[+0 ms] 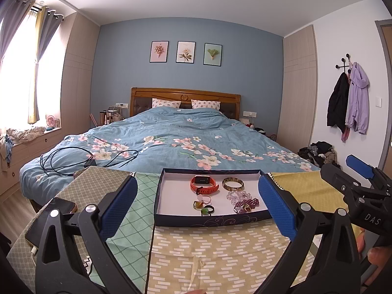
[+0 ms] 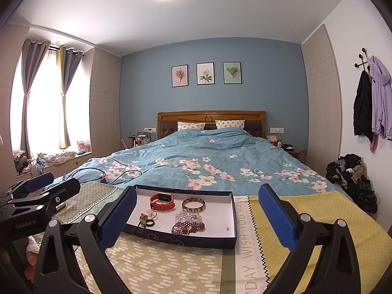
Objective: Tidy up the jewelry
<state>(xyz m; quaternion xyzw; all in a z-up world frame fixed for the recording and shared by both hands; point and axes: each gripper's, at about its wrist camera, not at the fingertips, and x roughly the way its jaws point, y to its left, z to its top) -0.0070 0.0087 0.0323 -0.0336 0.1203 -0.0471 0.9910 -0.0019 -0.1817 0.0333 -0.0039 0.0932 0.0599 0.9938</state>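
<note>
Bedroom scene, patterned cloths spread at the foot of the bed. We see the tray low in the middle of the frame, already holding the red watch, bangle, clear bracelet, purple bead bracelet and small rings. No jewelry lies loose on the cloths. Left gripper and right gripper both hang released and empty. We judge the sorting looks about finished.
</note>
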